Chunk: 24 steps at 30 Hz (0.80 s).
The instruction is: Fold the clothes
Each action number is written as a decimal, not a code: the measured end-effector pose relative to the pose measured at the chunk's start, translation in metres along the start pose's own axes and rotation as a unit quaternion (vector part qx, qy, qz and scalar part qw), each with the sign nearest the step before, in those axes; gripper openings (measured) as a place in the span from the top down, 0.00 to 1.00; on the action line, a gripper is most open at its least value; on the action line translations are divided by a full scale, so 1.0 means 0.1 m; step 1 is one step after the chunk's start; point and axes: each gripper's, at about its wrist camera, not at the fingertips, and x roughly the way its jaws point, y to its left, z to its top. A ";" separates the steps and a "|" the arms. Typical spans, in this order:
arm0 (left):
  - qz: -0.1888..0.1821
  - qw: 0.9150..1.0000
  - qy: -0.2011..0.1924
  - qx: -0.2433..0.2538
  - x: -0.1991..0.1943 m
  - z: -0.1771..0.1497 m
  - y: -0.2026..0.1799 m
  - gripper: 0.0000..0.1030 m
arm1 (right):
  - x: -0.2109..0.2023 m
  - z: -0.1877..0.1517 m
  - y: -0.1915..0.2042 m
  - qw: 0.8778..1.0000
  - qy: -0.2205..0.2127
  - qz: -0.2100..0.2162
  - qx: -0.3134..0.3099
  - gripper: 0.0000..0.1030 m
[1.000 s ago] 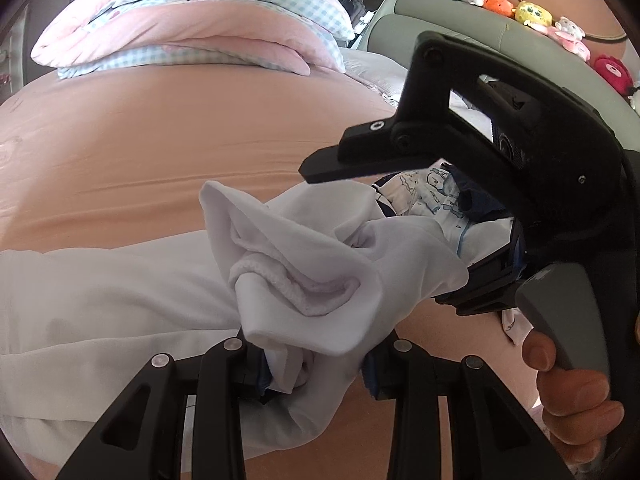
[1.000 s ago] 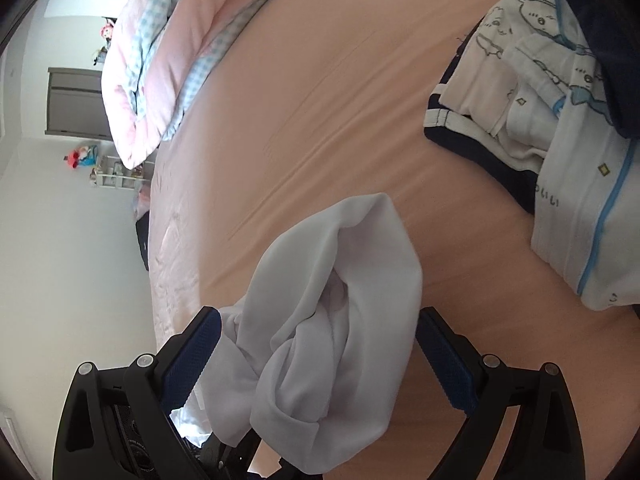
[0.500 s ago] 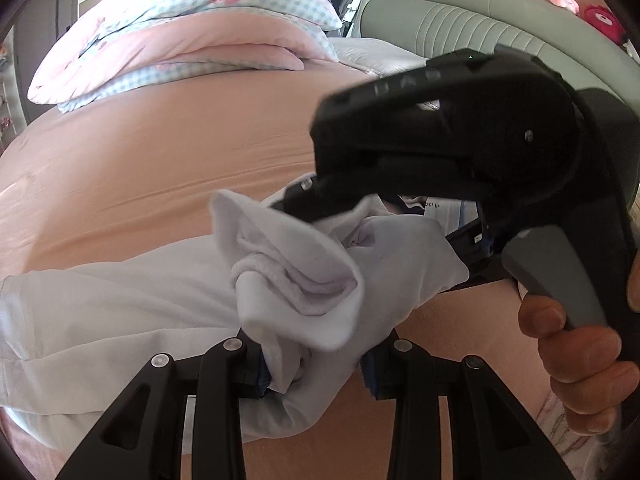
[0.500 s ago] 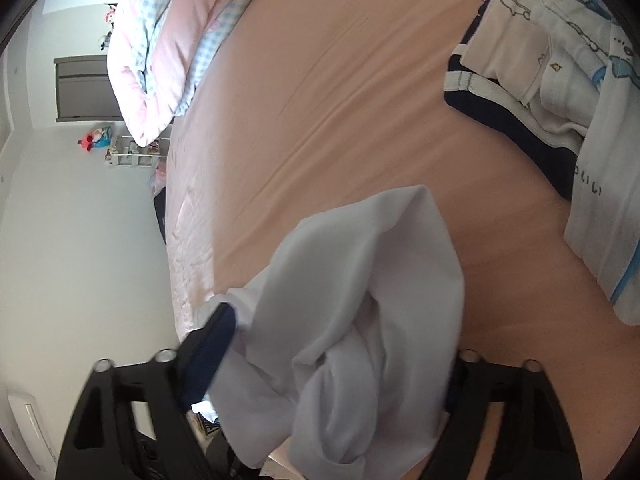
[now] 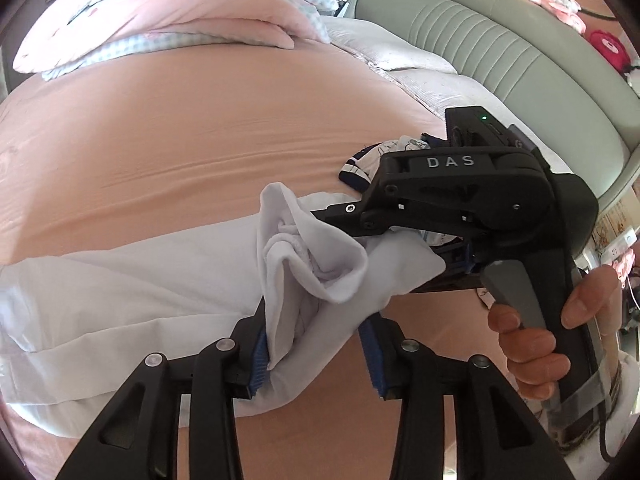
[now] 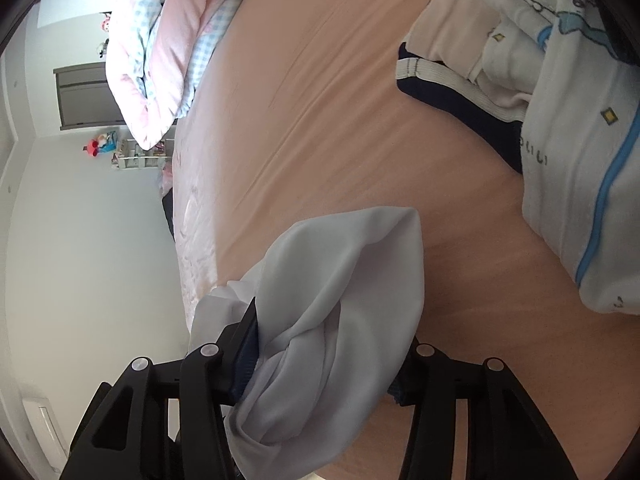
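Observation:
A white garment (image 5: 120, 280) lies stretched over the pink bed. My left gripper (image 5: 316, 356) is shut on a bunched end of it, lifted off the sheet. My right gripper (image 6: 324, 364) is shut on the same bunched cloth (image 6: 344, 304). In the left wrist view the right gripper's black body (image 5: 472, 208) crosses just behind the bunch, held by a hand (image 5: 532, 344). The two grippers hold the cloth close together.
A pile of folded clothes, white with blue print over a navy piece (image 6: 520, 80), lies on the bed to the right. A pink and blue checked duvet (image 5: 180, 20) is at the back. A grey padded headboard (image 5: 500, 52) with plush toys stands at the right.
The right gripper closed onto the bunched white cloth; one second ago its jaws stood wide around it. Its body has dropped lower and more level behind the bunch.

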 end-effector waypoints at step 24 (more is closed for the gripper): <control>0.073 0.977 0.013 0.200 0.38 0.09 -0.63 0.19 | -0.01 0.04 -0.12 0.998 0.025 0.059 0.027 0.51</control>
